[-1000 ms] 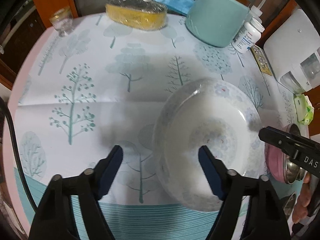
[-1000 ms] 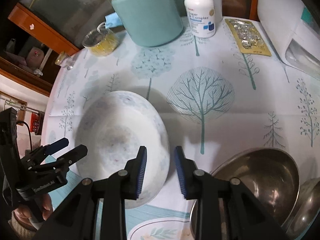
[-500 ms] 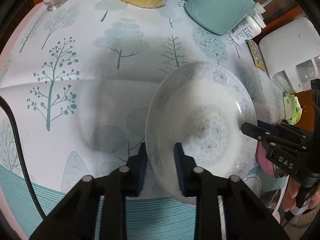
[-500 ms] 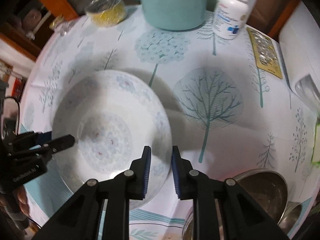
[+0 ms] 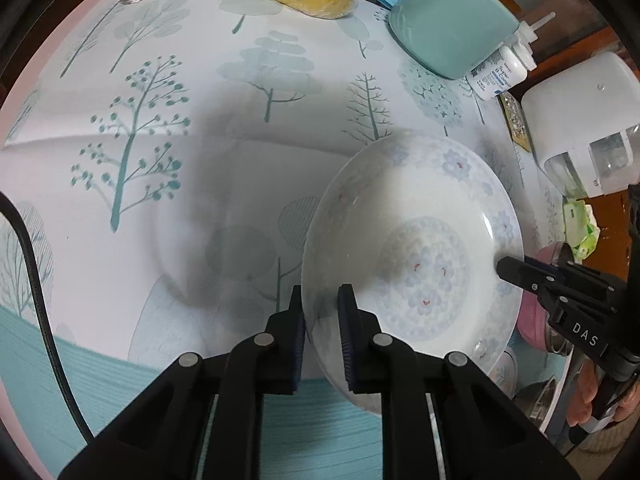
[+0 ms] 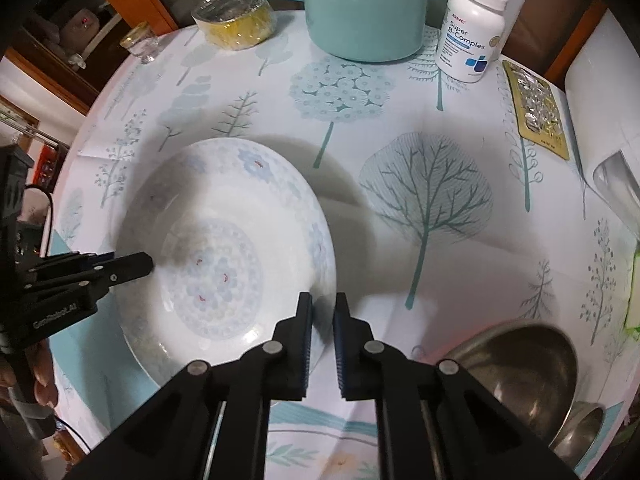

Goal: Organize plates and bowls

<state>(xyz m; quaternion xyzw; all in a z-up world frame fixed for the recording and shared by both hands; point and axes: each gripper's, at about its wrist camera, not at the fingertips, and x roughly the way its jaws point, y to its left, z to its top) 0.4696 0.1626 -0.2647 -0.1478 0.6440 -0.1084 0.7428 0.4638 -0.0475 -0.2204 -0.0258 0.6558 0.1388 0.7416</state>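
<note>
While both tools pinch it: the plate [image 5: 412, 256] sits between them, one tool on each side.
Plate, what it is: white deep plate w/ pale blue flowers, looks like china. Hard, smooth, shiny.
How it handles: prob. a bit heavy, stiff, slippery on the glaze. Would break or chip if dropped or banged.
Where to hold: on the rim, at two sides across from each other. That is how it is held now. One pad on top, one under the edge.
Left tool [image 5: 322, 316]: pressed nearly together, pinching the plate's near-left rim. Rim goes right through the gap.
Right tool [image 6: 322, 320]: also nearly closed, pinching the rim on the other side. Seen from the left cam, its tip touches the plate's right edge.
Where the plate is: over the surface [image 5: 160, 184] w/ the tree cloth, near the front edge. A shadow lies beside it, so I think it's lifted or tipped a bit, can't say for sure.
Near things: steel bowl [image 6: 516, 364] just beside the right tool, not touching the plate. Teal pot [image 6: 364, 4], pill bottle [image 6: 470, 36] and yellow tub [image 6: 236, 20] are well apart, at the back.
Watch out: squeeze evenly, keep both sides level, or it may slip.
</note>
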